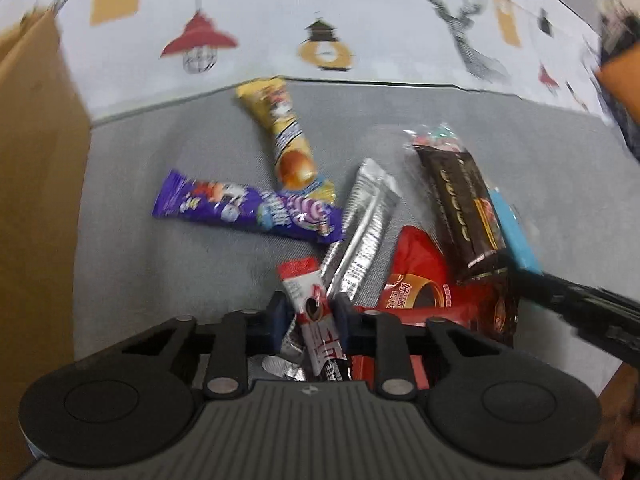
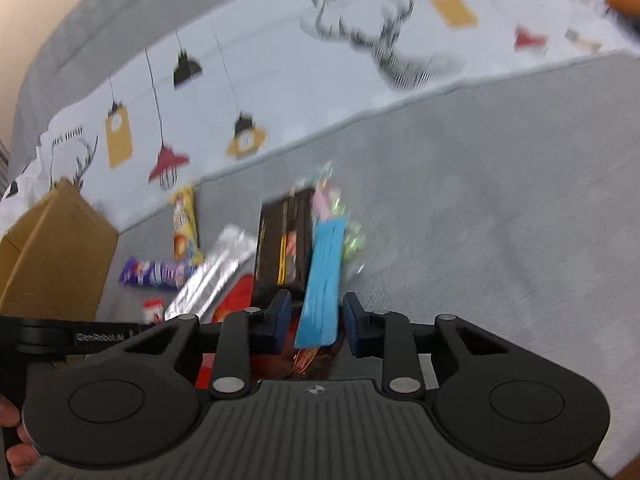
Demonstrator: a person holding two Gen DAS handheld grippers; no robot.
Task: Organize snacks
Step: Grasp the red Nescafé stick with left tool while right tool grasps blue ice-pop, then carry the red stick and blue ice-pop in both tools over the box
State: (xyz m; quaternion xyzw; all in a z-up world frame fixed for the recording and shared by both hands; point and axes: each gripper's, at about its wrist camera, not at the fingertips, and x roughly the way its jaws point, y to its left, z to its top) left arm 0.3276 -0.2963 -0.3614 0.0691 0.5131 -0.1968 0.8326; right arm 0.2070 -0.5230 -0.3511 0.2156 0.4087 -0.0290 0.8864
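A pile of snacks lies on a grey cloth. In the left wrist view my left gripper (image 1: 308,316) has its jaws close around a red-and-white stick packet (image 1: 316,320). Beyond it lie a silver packet (image 1: 362,232), a purple bar (image 1: 248,208), a yellow bar (image 1: 284,140), a red pouch (image 1: 424,280) and a dark brown packet (image 1: 464,208). In the right wrist view my right gripper (image 2: 316,320) straddles a light blue packet (image 2: 322,280) with a gap on each side. The right gripper's finger (image 1: 576,300) shows at the blue packet (image 1: 516,236) in the left view.
A cardboard box (image 1: 36,200) stands at the left, also in the right wrist view (image 2: 52,264). A white cloth printed with lamps and deer (image 1: 320,20) lies behind the grey cloth (image 2: 500,200).
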